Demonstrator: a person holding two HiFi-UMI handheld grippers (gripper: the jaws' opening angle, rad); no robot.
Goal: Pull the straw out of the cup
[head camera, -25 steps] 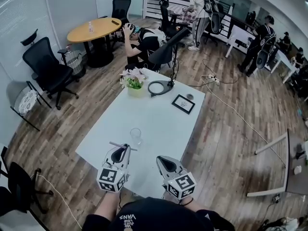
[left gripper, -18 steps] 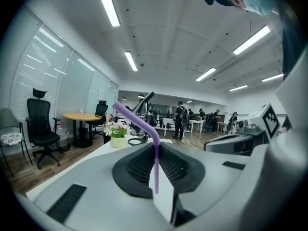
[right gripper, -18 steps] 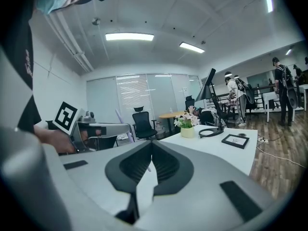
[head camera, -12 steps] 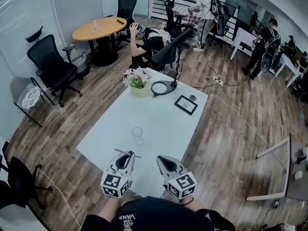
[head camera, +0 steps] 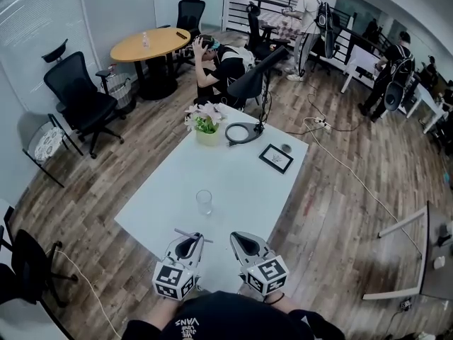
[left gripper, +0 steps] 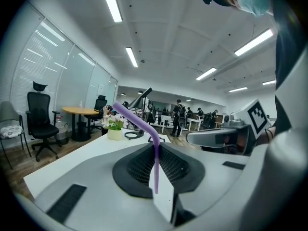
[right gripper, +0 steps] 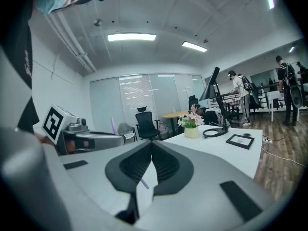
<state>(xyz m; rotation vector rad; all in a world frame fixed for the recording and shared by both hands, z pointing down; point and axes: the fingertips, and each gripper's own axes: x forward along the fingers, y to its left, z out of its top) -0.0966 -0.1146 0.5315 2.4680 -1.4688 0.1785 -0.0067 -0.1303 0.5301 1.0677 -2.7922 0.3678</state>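
The clear cup [head camera: 204, 202] stands upright on the white table [head camera: 241, 183], with no straw in it. My left gripper [head camera: 189, 241] hovers near the table's front edge, short of the cup, shut on the purple bendy straw [head camera: 188, 233]. In the left gripper view the straw [left gripper: 155, 163] rises from between the jaws and bends off to the upper left. My right gripper [head camera: 243, 242] is level with the left one and just to its right, shut and holding nothing. Its jaws [right gripper: 151, 143] meet at the tips.
At the table's far end stand a pot of flowers [head camera: 206, 127], a desk lamp with a ring base [head camera: 243, 132] and a small framed picture [head camera: 276, 158]. Black office chairs, a round wooden table [head camera: 150, 43] and several people fill the room beyond.
My left gripper has drawn back from the cup toward the table's front edge, carrying the straw with it. The right gripper has stayed in place.
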